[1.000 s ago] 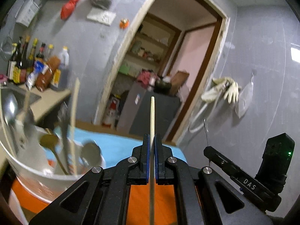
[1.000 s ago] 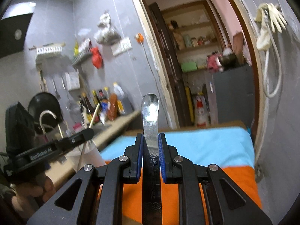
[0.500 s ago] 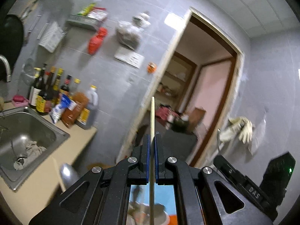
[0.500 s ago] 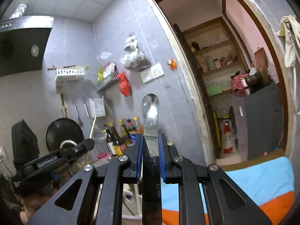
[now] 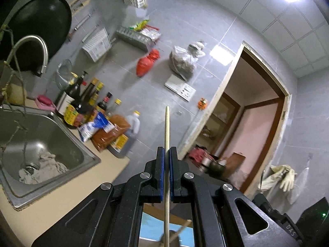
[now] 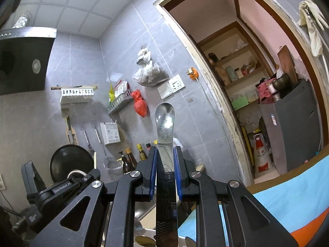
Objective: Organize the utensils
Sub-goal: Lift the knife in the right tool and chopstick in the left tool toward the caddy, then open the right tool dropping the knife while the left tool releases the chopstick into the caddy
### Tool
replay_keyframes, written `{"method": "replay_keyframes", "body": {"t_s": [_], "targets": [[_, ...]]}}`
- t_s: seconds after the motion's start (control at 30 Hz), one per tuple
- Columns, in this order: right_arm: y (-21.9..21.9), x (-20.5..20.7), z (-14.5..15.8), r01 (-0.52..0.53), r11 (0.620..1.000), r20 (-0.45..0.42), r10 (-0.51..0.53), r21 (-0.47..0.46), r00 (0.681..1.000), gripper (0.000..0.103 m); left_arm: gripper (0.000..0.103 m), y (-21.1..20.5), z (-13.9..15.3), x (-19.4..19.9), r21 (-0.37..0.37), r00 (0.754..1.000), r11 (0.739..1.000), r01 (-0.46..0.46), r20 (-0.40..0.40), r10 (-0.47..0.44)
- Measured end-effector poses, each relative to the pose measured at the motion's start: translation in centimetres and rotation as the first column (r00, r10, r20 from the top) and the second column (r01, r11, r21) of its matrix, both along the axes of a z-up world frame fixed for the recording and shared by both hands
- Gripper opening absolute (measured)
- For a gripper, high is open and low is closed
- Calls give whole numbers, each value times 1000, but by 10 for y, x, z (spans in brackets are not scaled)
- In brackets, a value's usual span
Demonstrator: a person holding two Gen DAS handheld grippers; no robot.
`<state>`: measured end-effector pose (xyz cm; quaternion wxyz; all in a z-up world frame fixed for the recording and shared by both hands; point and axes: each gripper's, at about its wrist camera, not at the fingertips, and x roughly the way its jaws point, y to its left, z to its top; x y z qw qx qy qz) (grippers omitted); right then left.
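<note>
Item: left gripper (image 5: 167,154), jaws pinching chopstick (image 5: 167,127); right gripper (image 6: 166,154), jaws pinching spoon (image 6: 165,121). I had swung both off the tub toward the sink (image 5: 78,144), at 9 o'clock; sorting underway.

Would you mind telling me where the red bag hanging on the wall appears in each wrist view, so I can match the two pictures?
Left wrist view: the red bag hangs upper centre-left, right of the wire shelf and above the bottles.
Right wrist view: the red bag hangs left of centre, just left of the spoon bowl.
Shared landmark: the wall socket, with the clear plastic bag above it.
</note>
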<state>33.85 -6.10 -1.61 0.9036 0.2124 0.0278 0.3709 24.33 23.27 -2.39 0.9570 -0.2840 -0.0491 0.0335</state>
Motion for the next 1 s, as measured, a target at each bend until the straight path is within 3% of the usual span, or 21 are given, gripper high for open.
{"method": "replay_keyframes", "body": {"t_s": [0.23, 0.6, 0.87, 1.0], "targets": [[8, -6, -17, 13, 998, 16, -12, -56, 1000, 14, 2, -12, -15, -5, 58, 996, 995, -83, 36, 81], [19, -17, -28, 72, 985, 78, -60, -154, 995, 14, 2, -26, -31, 0, 117, 994, 988, -96, 63, 89], [23, -20, -38, 80, 977, 91, -63, -198, 994, 14, 2, -38, -39, 3, 185, 996, 979, -90, 33, 85], [25, -21, -42, 75, 972, 82, -58, -223, 995, 14, 2, -41, -41, 5, 206, 998, 977, -54, -20, 59]]}}
